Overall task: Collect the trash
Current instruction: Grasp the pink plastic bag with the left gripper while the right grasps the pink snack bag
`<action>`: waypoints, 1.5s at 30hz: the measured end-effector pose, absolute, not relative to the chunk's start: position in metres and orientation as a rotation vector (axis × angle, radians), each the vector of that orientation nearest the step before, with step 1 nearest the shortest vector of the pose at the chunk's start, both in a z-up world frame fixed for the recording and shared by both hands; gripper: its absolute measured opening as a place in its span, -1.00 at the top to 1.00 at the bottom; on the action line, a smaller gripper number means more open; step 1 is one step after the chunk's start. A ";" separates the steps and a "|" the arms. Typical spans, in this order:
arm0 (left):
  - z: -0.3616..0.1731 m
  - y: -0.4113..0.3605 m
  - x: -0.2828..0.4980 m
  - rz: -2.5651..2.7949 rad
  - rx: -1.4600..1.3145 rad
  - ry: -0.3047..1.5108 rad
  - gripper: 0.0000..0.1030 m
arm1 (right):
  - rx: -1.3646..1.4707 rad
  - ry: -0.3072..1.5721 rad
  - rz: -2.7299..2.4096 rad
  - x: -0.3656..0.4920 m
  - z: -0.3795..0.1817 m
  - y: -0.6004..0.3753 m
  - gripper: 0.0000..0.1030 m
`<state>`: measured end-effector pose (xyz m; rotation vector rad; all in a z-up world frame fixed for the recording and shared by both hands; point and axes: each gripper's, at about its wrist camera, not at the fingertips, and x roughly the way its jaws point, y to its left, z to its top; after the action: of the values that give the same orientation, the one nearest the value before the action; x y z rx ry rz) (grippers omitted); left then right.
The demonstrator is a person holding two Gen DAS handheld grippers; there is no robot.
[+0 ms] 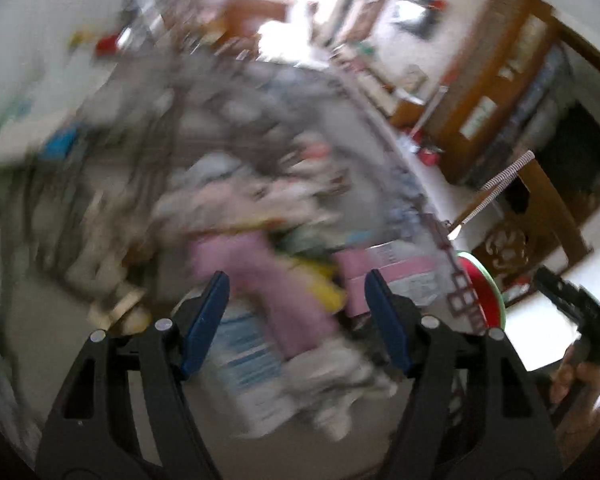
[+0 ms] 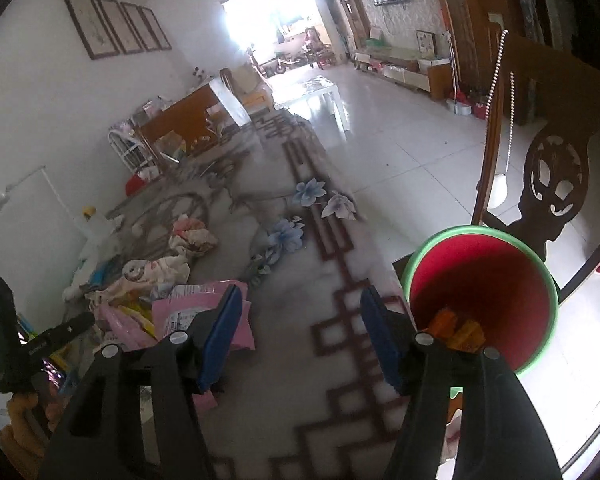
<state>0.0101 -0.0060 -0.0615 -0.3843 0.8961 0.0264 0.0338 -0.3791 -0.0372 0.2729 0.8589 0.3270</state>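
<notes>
Spanning the floor: patterned rug (image 2: pixel 260 360). Red bin (image 2: pixel 484 292) — off its right edge, orange scrap inside. Pink wrappers (image 2: pixel 188 312) — left edge heap. Right gripper (image 2: pixel 300 336), left gripper (image 1: pixel 296 320): fingers apart, nothing held.

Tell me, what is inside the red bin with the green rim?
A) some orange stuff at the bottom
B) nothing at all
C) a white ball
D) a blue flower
A: in the right wrist view, the red bin is open at the top, and orange pieces lie at its bottom, partly hidden behind the gripper's arm.
</notes>
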 end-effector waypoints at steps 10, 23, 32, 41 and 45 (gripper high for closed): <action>-0.095 -0.021 0.028 -0.015 -0.511 0.984 -0.30 | 0.298 0.865 0.310 0.034 -0.042 -0.379 -0.17; -0.116 -0.024 0.044 0.080 -0.453 1.002 0.26 | 0.294 0.866 0.327 0.033 -0.043 -0.375 -0.17; -0.107 -0.006 0.035 0.057 -0.493 0.953 0.50 | 0.252 0.935 0.370 0.040 -0.051 -0.364 -0.21; -0.084 -0.001 0.024 0.052 -0.482 0.882 0.50 | -0.287 1.017 0.665 0.059 -0.056 -0.250 -0.52; -0.083 0.004 0.020 0.047 -0.511 0.877 0.50 | -0.457 1.070 0.751 0.060 -0.070 -0.205 -0.64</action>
<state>0.0204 0.0038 -0.0831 -0.5106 0.8766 0.0468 0.0597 -0.2054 -0.0699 -0.4569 1.0705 0.7512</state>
